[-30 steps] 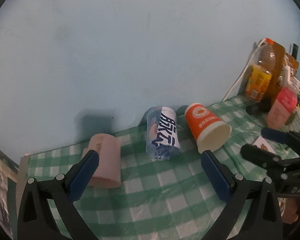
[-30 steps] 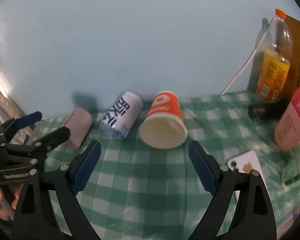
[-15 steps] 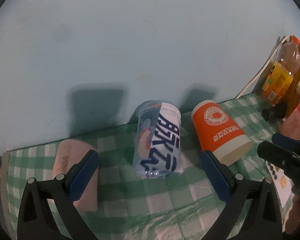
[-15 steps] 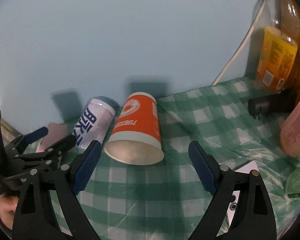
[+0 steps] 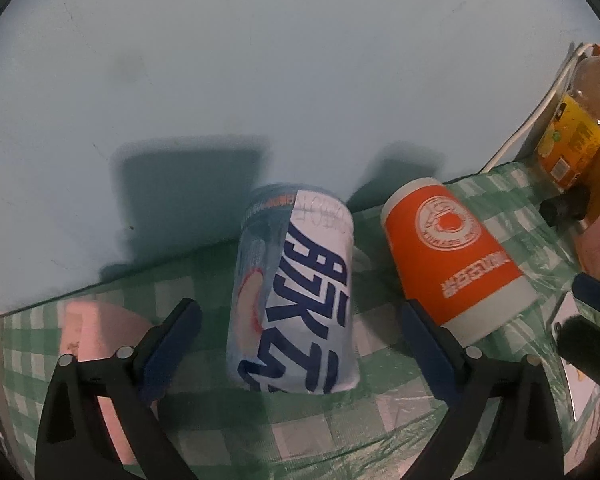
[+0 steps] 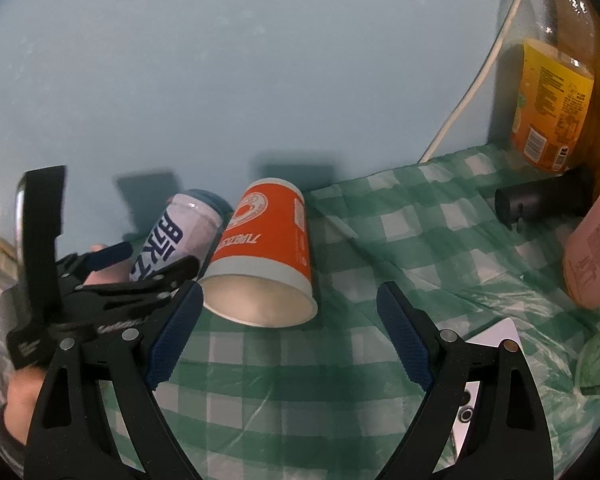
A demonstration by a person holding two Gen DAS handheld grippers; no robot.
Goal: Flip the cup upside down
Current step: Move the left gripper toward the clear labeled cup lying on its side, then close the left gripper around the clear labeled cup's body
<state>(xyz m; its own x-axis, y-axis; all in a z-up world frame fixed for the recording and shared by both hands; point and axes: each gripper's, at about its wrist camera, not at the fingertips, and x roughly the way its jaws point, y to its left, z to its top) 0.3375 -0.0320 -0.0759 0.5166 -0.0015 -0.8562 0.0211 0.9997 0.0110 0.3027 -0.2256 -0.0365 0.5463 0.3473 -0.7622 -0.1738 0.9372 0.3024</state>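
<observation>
Left wrist | white cup between spread left tongs

Both tongs nearer the cups

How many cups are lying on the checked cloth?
3, all on their sides. The pink cup is on the left, the blue-and-white cup in the middle, and the orange cup on the right, mouth toward the cameras. Others may be hidden beyond the frame.
</observation>
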